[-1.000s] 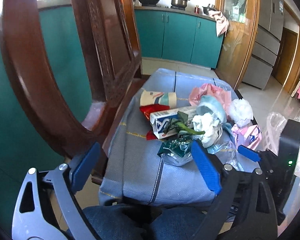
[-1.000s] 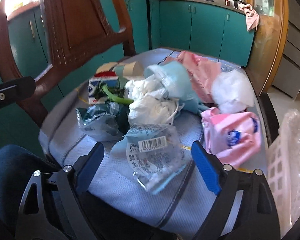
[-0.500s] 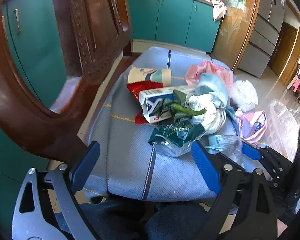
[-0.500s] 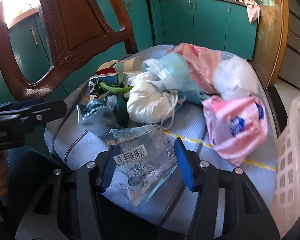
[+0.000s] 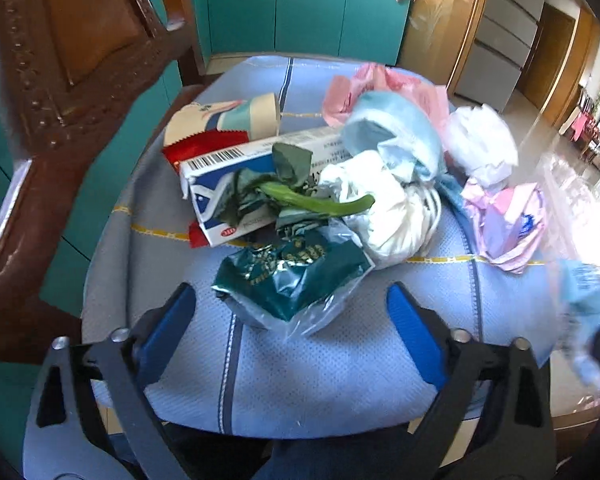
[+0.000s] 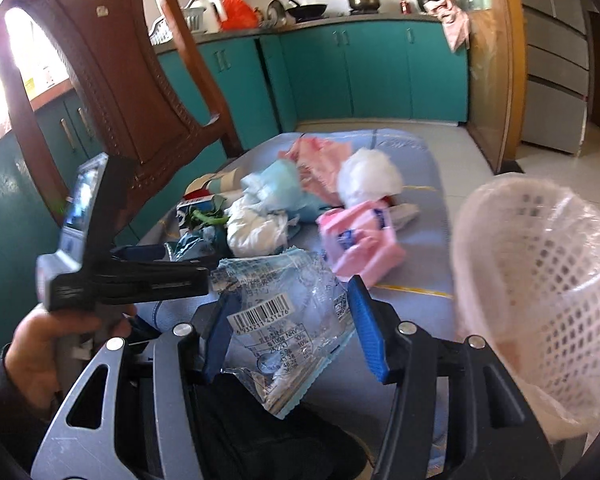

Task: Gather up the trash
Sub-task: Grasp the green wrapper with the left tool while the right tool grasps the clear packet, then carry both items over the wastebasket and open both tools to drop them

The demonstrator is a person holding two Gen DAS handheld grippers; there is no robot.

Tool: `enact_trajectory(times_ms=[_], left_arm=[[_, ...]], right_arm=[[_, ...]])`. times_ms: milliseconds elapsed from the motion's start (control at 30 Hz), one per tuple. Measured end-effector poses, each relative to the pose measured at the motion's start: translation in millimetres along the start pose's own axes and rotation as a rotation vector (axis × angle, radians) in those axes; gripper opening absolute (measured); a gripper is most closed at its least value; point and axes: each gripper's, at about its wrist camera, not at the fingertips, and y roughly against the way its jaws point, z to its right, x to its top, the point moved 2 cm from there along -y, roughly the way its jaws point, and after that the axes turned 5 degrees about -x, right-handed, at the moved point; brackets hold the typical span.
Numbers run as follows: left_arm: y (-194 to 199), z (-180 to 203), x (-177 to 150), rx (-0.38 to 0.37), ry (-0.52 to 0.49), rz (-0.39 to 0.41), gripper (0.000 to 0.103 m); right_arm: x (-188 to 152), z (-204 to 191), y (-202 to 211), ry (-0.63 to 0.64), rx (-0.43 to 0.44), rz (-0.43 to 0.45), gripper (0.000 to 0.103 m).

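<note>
Trash is piled on a blue cushion [image 5: 300, 368]. A green foil wrapper [image 5: 296, 280] lies nearest me, just ahead of my left gripper [image 5: 292, 322]. Its jaws are closing, with the wrapper's near edge between the blue pads, which do not touch it. My right gripper [image 6: 292, 330] is shut on a clear blue wrapper [image 6: 280, 312] with a barcode and holds it up off the cushion. A white mesh basket [image 6: 540, 280] with a plastic liner stands close on its right. Behind the green wrapper lie a white-and-blue box [image 5: 236, 188], a green stalk [image 5: 316, 202] and a white crumpled mask [image 5: 392, 208].
Farther back lie a paper cup [image 5: 228, 120], a red wrapper [image 5: 204, 146], a pink bag [image 5: 380, 84], a white wad [image 5: 480, 140] and a pink packet [image 5: 508, 224]. A carved wooden chair back [image 6: 112, 92] rises at the left. Teal cabinets [image 6: 360, 72] line the far wall.
My right gripper shut on the clear wrapper, lifted it off the cushion and swung right toward the basket. My left gripper came down closer to the green wrapper and its jaws narrowed.
</note>
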Motion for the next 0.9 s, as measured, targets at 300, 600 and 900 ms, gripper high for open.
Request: enact_trajectory(times_ms=[300, 600, 900], left_arm=[[30, -9, -15, -0.071, 0.034, 0.061, 0.056], [96, 16, -10, -0.053, -0.026, 0.258, 0.056], [120, 111, 20, -0.250, -0.201, 0.301, 0.056]], right_arm=[[-2, 25, 21, -0.045, -0.073, 0.034, 0.055], [9, 63, 61, -0.085, -0.212, 0.146, 0.055], [12, 131, 112, -0.189, -0.396, 0.249, 0.055]])
